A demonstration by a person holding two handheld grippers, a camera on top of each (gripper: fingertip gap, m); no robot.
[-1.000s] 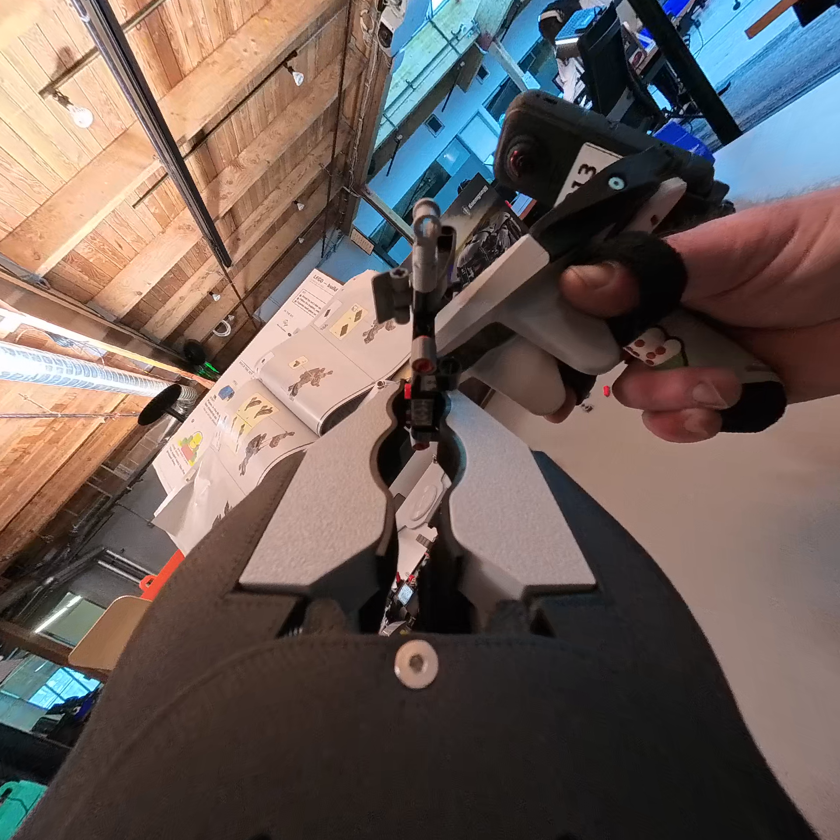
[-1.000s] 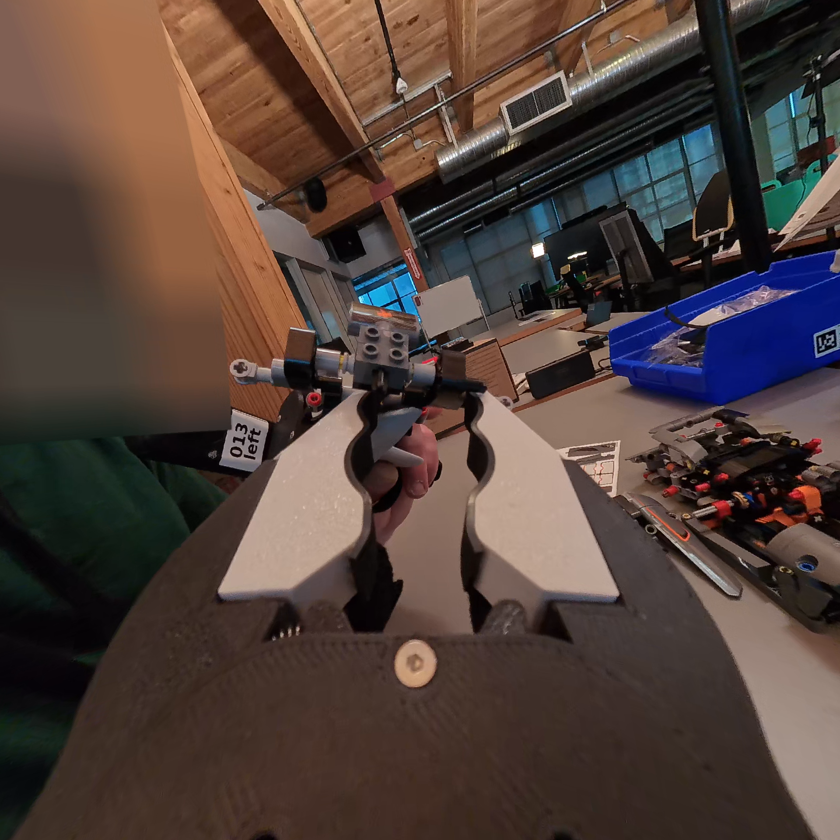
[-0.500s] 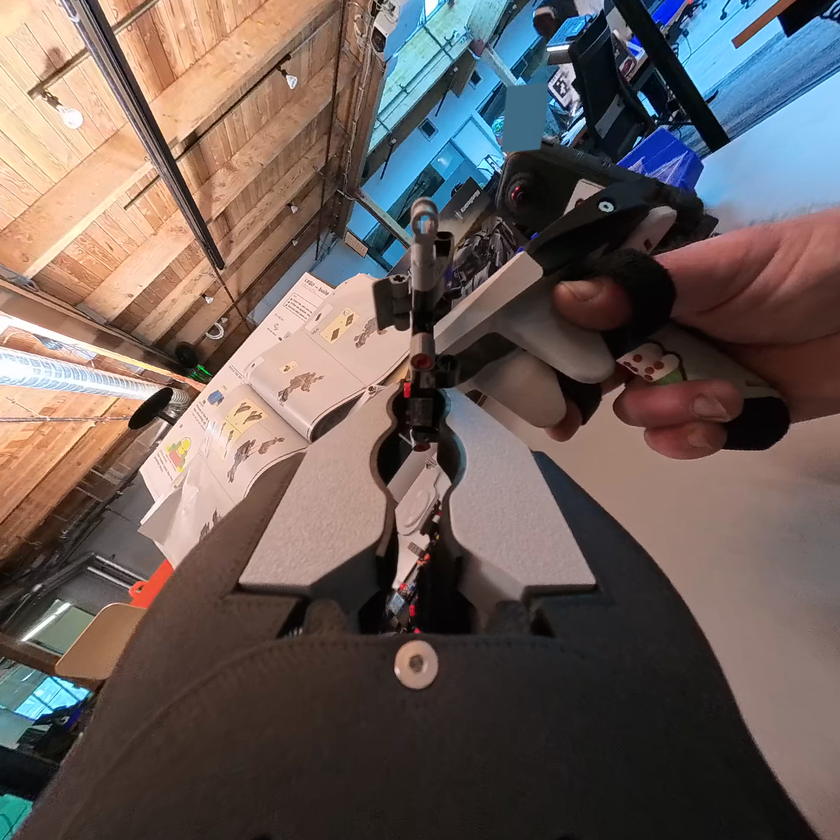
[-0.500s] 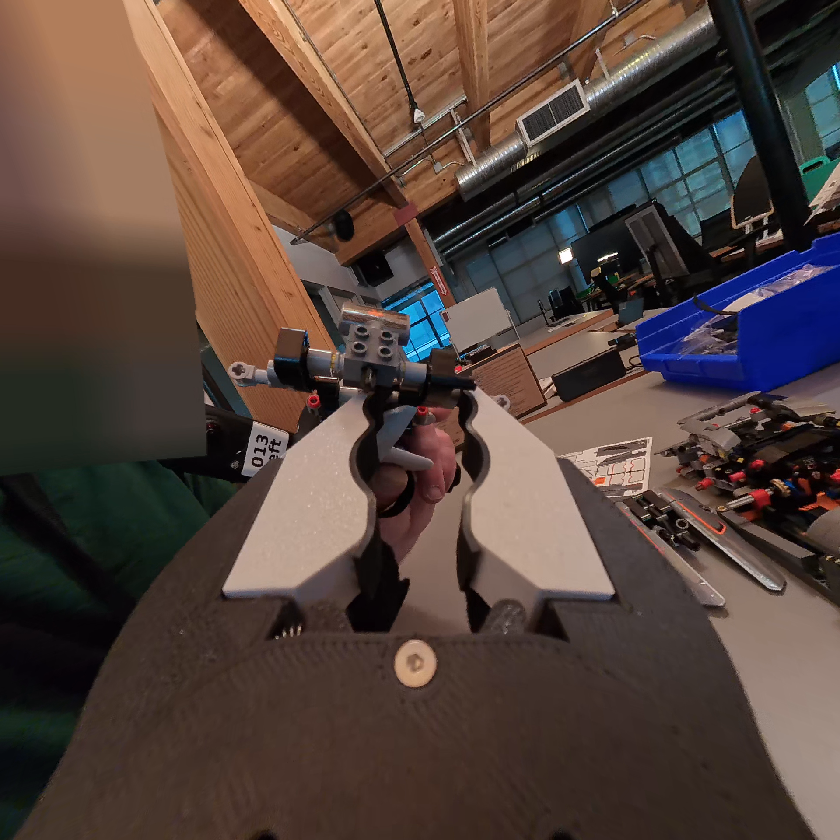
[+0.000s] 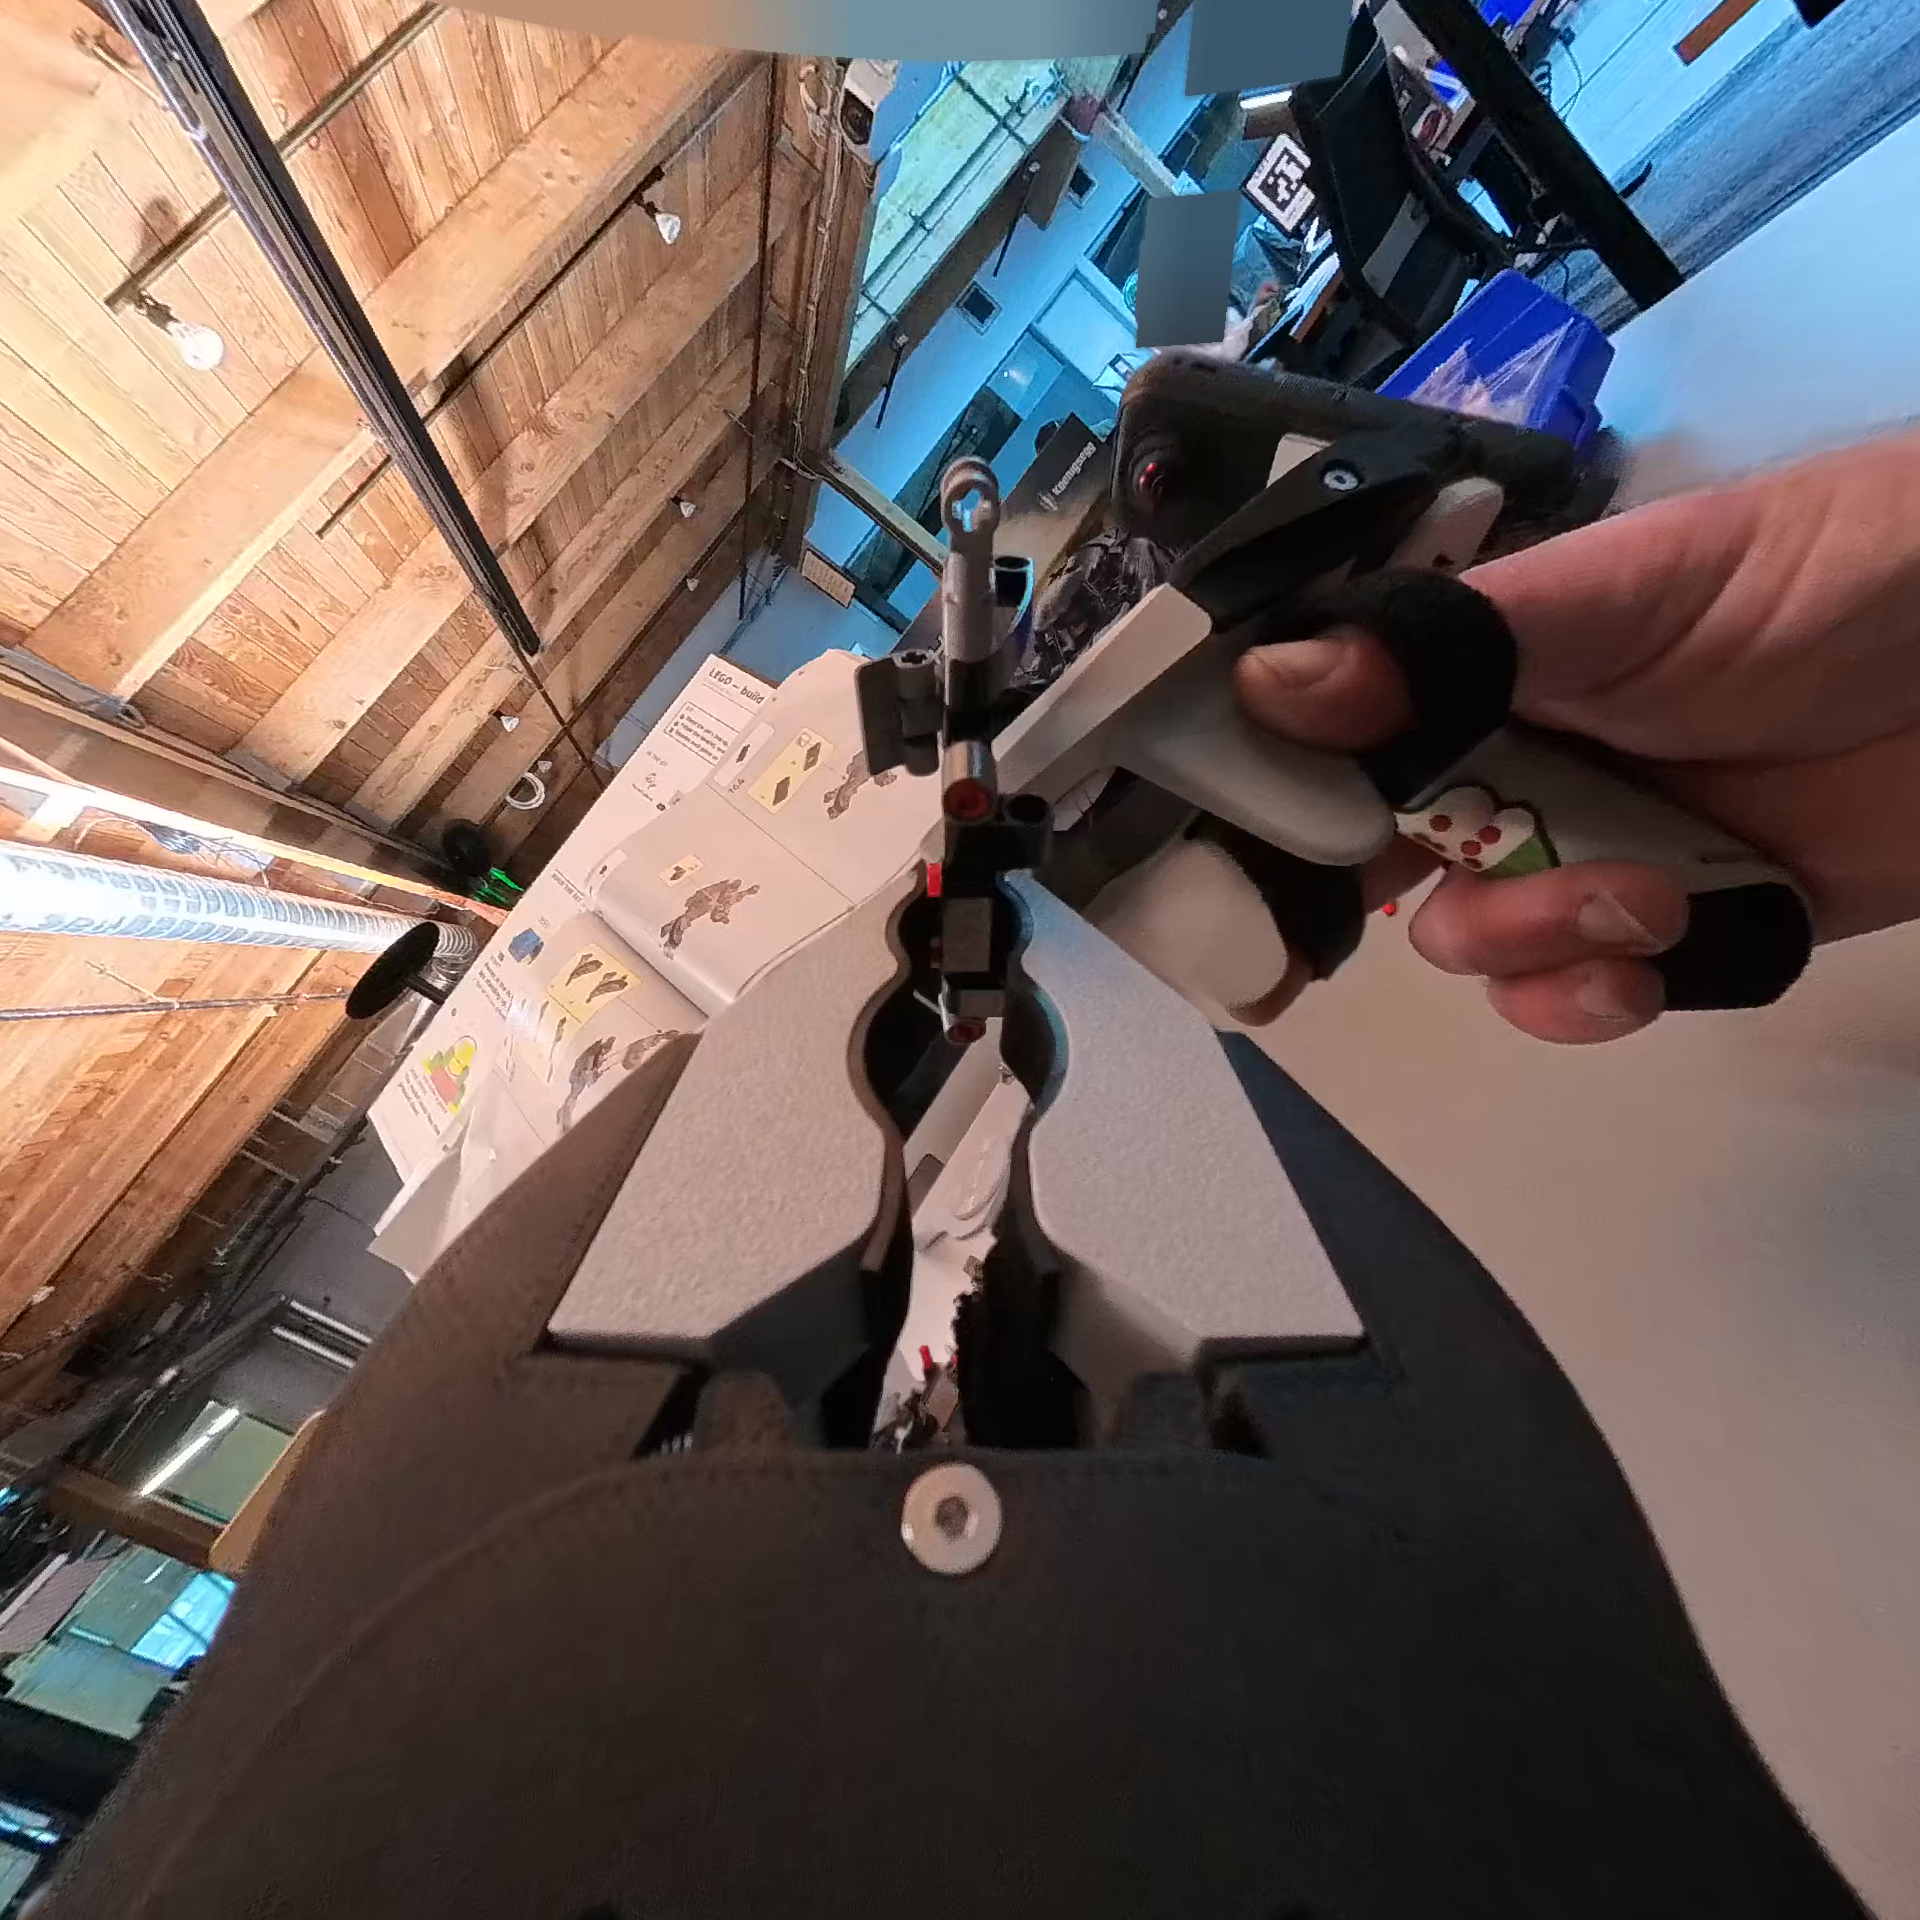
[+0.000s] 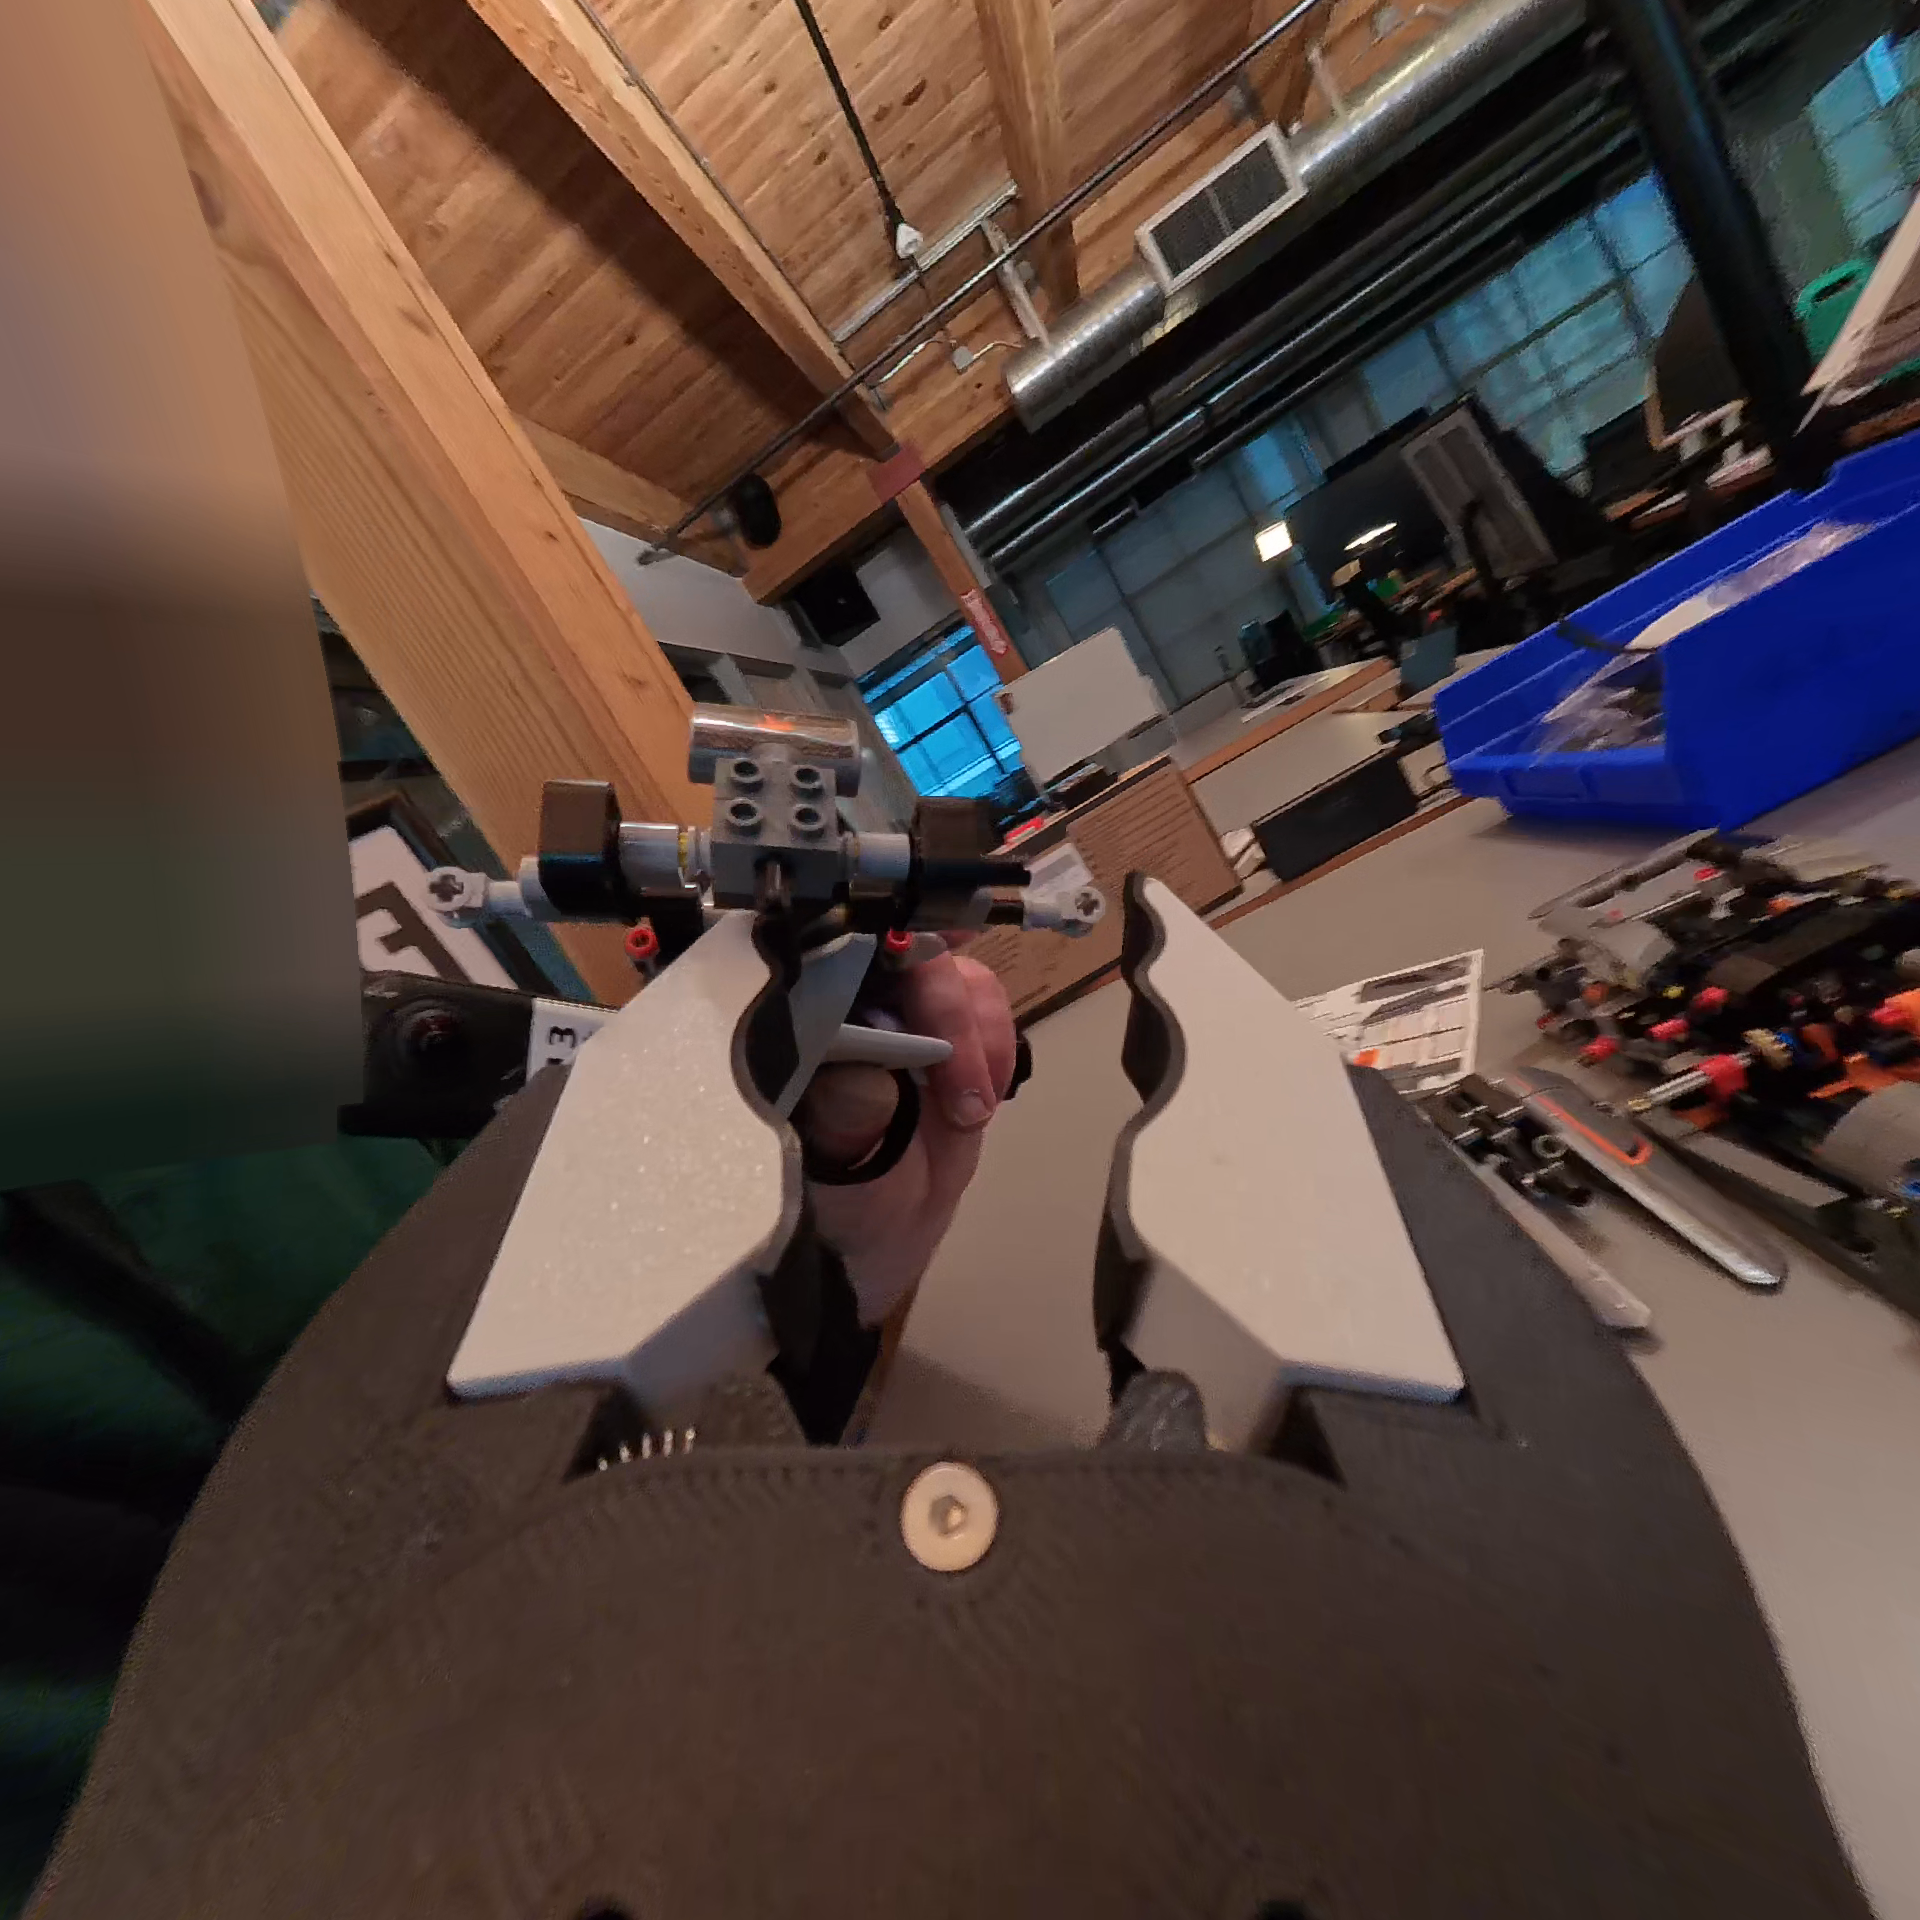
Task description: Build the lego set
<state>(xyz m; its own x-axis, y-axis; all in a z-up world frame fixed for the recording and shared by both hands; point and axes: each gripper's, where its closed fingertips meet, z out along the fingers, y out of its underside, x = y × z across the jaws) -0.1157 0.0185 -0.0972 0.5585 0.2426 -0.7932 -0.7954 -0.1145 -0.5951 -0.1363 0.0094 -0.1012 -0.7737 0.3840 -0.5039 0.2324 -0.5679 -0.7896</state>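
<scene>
A small grey and black Lego axle assembly [image 6: 774, 852] with red pins and a 2x2 studded block is held up in the air. My left gripper [image 5: 961, 920] is shut on its lower end [image 5: 971, 769]; one of its fingers [image 6: 831, 987] shows under the assembly in the right wrist view. My right gripper [image 6: 935, 920] is open, its jaws wide apart. Its left finger [image 6: 686, 1039] lies right by the assembly and its right finger [image 6: 1195, 1039] is clear of it. One right-gripper finger [image 5: 1122, 665] shows in the left wrist view, held by a hand [image 5: 1714, 665].
A part-built black, red and orange Lego car [image 6: 1714, 997] lies on the grey table [image 6: 1299, 894] at right, with a sticker sheet [image 6: 1403, 1008] beside it. A blue bin [image 6: 1704, 707] stands behind. An open instruction booklet [image 5: 707, 883] lies beyond the left gripper. The grippers are tip to tip, or close to it.
My right gripper has opened and let go of the assembly. My left gripper still holds it.
</scene>
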